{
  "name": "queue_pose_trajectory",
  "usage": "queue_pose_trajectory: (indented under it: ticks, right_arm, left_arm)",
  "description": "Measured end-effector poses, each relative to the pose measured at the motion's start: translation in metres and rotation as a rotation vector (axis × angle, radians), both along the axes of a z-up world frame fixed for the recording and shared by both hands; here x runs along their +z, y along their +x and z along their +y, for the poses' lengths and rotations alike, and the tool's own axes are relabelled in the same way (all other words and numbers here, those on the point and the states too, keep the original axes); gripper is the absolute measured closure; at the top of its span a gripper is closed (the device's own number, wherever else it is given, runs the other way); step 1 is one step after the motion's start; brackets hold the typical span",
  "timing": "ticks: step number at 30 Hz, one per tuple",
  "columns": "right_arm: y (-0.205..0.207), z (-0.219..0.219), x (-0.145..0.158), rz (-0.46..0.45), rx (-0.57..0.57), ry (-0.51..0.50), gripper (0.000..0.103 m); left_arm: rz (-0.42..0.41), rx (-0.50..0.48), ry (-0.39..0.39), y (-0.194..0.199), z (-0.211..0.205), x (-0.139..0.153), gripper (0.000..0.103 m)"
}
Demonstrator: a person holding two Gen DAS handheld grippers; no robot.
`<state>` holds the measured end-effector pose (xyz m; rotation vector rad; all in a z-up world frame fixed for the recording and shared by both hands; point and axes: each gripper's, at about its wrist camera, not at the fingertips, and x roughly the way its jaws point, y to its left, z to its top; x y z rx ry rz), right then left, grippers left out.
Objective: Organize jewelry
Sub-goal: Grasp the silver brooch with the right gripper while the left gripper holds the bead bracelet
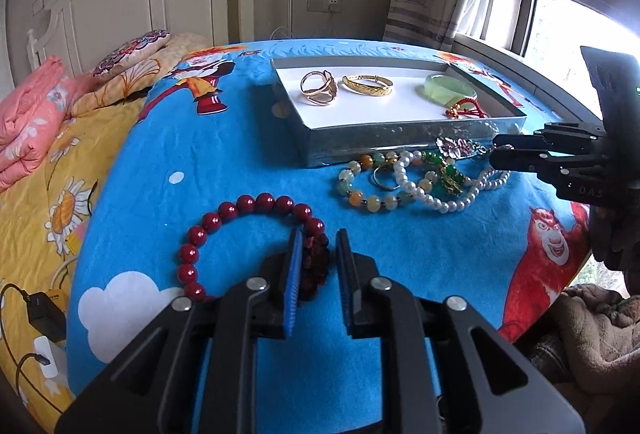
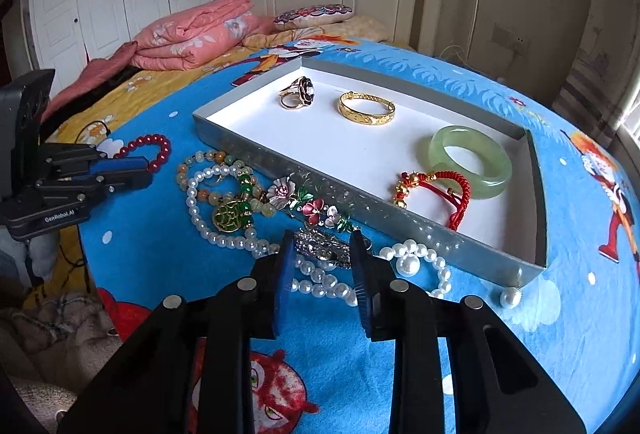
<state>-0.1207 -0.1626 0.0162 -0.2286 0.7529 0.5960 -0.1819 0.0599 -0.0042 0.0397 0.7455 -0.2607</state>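
Note:
A silver tray (image 1: 384, 145) (image 2: 280, 169) with a white floor holds a rose-gold ring (image 1: 318, 87) (image 2: 299, 93), a gold bangle (image 1: 367, 85) (image 2: 367, 108), a jade bangle (image 1: 450, 86) (image 2: 471, 161) and a red cord bracelet (image 1: 466, 109) (image 2: 440, 189). My left gripper (image 1: 318, 254) is open, its jaws either side of the dark charm of a red bead bracelet (image 1: 224, 218) (image 2: 154, 149). My right gripper (image 2: 322, 254) (image 1: 496, 151) is open around a silver brooch (image 2: 320, 248). A flower brooch (image 2: 304, 201), a pearl necklace (image 2: 224, 234) and a green pendant (image 2: 230, 215) lie beside it.
The jewelry lies on a blue cartoon blanket (image 1: 200, 161) (image 2: 400, 374). A mixed stone bracelet (image 1: 360, 189) and a small ring (image 1: 386, 179) sit in front of the tray. A folded pink quilt (image 2: 192, 33) and a charger with cables (image 1: 40, 318) lie to the left.

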Motion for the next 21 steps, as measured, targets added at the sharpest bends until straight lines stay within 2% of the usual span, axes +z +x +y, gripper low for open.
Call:
queue_pose_trajectory:
  ticks: [3,8,10,11,15,21]
  right_arm:
    - [0.005,-0.004,0.001,0.018,-0.002,0.026,0.075]
    - [0.003,-0.003,0.002,0.007,0.001,0.024,0.077]
    - [-0.001,-0.003,0.006,-0.027,0.006,0.032,0.084]
    - [-0.002,-0.004,0.008,-0.039,0.007,0.037,0.084]
    - [-0.002,-0.007,0.015,-0.071,-0.005,0.061,0.091]
    - [-0.002,-0.013,0.027,-0.099,-0.017,0.122,0.091]
  left_arm:
    - [0.000,-0.010,-0.012,0.001,-0.002,0.000,0.071]
    - [-0.001,-0.013,0.009,0.002,-0.006,0.001,0.068]
    - [-0.006,0.004,0.032,0.002,-0.007,0.000,0.086]
    - [-0.007,0.007,0.041,0.002,-0.006,0.000,0.090]
    - [-0.008,-0.003,0.050,0.000,-0.005,0.000,0.091]
    - [-0.014,0.003,0.078,-0.001,-0.009,0.000,0.091]
